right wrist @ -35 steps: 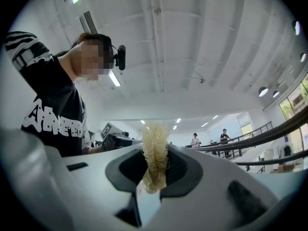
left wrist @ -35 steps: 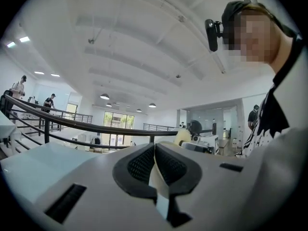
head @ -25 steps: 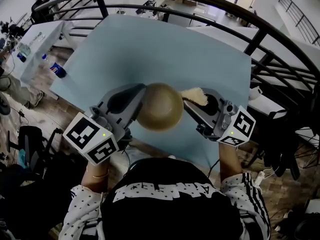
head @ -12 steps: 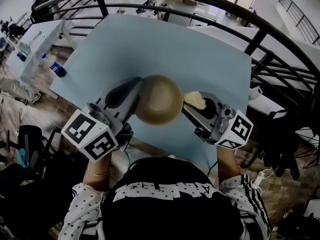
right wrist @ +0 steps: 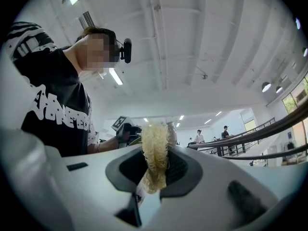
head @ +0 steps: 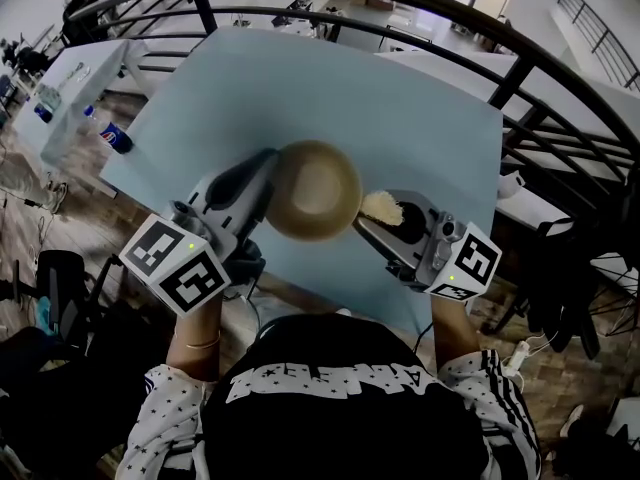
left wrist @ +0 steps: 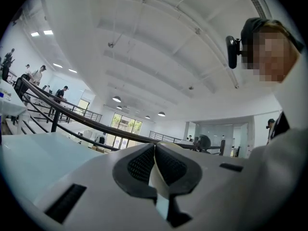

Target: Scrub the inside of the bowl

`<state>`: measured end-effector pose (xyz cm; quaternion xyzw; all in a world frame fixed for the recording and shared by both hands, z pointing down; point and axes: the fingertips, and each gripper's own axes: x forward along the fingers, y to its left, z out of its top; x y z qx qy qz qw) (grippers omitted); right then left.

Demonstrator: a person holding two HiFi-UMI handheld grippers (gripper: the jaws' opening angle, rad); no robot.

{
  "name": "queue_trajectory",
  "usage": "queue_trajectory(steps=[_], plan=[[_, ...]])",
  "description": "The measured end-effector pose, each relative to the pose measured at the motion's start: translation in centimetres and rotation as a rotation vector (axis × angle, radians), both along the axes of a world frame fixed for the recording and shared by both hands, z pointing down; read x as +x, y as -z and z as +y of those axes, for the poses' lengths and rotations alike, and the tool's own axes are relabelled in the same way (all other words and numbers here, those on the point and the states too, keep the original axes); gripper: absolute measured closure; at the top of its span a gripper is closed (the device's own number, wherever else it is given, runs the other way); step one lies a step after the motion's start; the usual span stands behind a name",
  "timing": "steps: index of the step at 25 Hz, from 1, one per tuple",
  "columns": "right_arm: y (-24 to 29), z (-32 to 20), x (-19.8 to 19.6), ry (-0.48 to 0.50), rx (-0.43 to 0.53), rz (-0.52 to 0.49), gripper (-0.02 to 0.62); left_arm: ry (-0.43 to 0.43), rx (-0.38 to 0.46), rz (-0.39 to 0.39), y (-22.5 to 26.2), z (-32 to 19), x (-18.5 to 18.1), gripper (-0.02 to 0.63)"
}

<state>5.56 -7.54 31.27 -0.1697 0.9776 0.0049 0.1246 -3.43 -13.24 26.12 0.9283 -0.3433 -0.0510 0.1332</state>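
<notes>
Plainly we hold the tan bowl (head: 315, 190) above the pale blue table (head: 420, 118), its thin rim pinched tight in our left gripper (left wrist: 155, 165), a likely light, stiff, slippery shell best gripped there, while our right gripper (right wrist: 154, 170) clamps a fibrous scrubber (right wrist: 154, 143) just beside it, its tag (right wrist: 138, 195) unreadable.
</notes>
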Motion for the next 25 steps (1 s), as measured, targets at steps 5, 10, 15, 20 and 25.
queue_trajectory(steps=[5,10,15,20,25], plan=[[0.7,-0.1,0.7,-0.017,0.025,-0.006,0.525,0.008,-0.02,0.017,-0.3,-0.1,-0.4,0.586],[1.6,-0.7,1.1,-0.041,0.055,-0.022,0.525,0.0,-0.043,0.032,-0.8,-0.3,-0.3,0.586],[1.5,-0.3,0.6,-0.043,0.071,-0.019,0.525,0.014,-0.063,0.057,-1.0,-0.5,-0.6,0.586],[0.9,-0.1,0.0,-0.049,0.05,-0.045,0.525,0.037,-0.07,0.087,-1.0,-0.8,-0.9,0.586],[1.0,-0.2,0.1,-0.098,0.077,-0.093,0.525,0.062,-0.09,0.146,-0.9,-1.6,-0.8,0.586]])
